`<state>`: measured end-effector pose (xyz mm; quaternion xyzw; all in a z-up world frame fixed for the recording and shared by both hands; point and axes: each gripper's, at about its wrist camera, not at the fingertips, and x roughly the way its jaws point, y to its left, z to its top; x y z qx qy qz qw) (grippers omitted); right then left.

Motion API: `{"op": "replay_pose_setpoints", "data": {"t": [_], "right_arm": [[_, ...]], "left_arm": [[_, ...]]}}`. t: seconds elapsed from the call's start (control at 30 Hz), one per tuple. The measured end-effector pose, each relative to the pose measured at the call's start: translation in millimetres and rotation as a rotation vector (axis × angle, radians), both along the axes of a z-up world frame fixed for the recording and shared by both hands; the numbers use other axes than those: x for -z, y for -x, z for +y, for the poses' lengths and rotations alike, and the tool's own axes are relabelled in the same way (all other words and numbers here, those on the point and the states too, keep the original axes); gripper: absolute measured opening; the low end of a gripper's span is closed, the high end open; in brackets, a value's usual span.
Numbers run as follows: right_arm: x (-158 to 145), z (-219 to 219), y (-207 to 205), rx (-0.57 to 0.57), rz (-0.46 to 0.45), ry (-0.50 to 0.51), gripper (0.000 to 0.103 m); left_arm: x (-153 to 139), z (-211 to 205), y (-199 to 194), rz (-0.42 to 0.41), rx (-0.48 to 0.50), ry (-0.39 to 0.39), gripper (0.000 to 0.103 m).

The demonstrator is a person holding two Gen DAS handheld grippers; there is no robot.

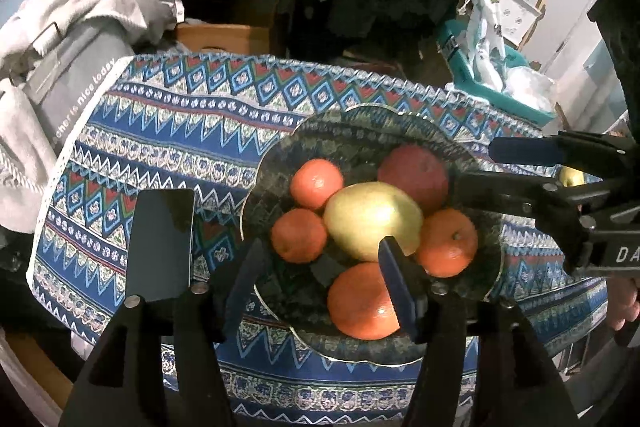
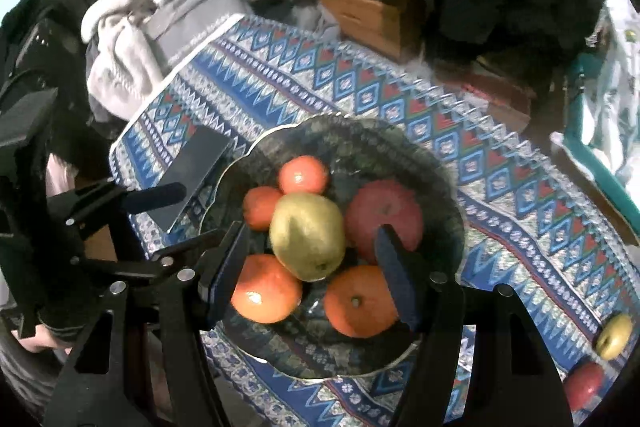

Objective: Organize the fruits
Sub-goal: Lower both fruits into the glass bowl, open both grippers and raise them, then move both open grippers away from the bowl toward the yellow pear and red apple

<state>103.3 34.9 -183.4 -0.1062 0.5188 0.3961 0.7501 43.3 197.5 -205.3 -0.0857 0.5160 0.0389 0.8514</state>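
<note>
A dark patterned glass bowl (image 1: 360, 131) (image 2: 440, 179) on the blue patterned cloth holds a yellow-green pear (image 1: 372, 219) (image 2: 308, 235), a red apple (image 1: 414, 175) (image 2: 384, 215) and several oranges (image 1: 360, 301) (image 2: 358, 301). My left gripper (image 1: 320, 243) hovers over the bowl's near side, open, with nothing pressed between its pads. My right gripper (image 2: 312, 227) hangs above the pear, jaws apart and touching no fruit; it also shows in the left wrist view (image 1: 474, 165). A yellow apple (image 2: 614, 337) and a red apple (image 2: 584, 381) lie on the cloth to the right.
A flat black slab (image 1: 160, 243) (image 2: 196, 171) lies on the cloth left of the bowl. Grey and white clothes (image 1: 60, 39) are heaped at the table's left end. A teal bin (image 1: 500, 95) with white bags stands beyond the right edge.
</note>
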Motion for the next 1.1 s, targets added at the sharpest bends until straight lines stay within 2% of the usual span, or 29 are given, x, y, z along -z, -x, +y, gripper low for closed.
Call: {"op": "replay_pose_setpoints", "data": {"t": [0.3,0.53,0.73,0.93,1.1], "right_arm": [[-27,-26,5,0.050,-0.072,0.013,0.068],[-44,-50,9,0.092,-0.129,0.028,0.068],[-53,-72,12,0.130,-0.176,0.053,0.068],[-61,-97,12,0.176,-0.211,0.070,0.071],[-62,-119,10,0.212,-0.214,0.076,0.073]], "left_arm": [[-27,-18,-1,-0.050,0.021,-0.015,0.071],[-41,-42,-2,-0.079,0.065,-0.030,0.071],[-53,-62,-4,-0.097,0.105,-0.041,0.071],[-65,-81,-6,-0.121,0.136,-0.049,0.076],[-71,-96,-9,-0.130,0.161,-0.045,0.076]]}}
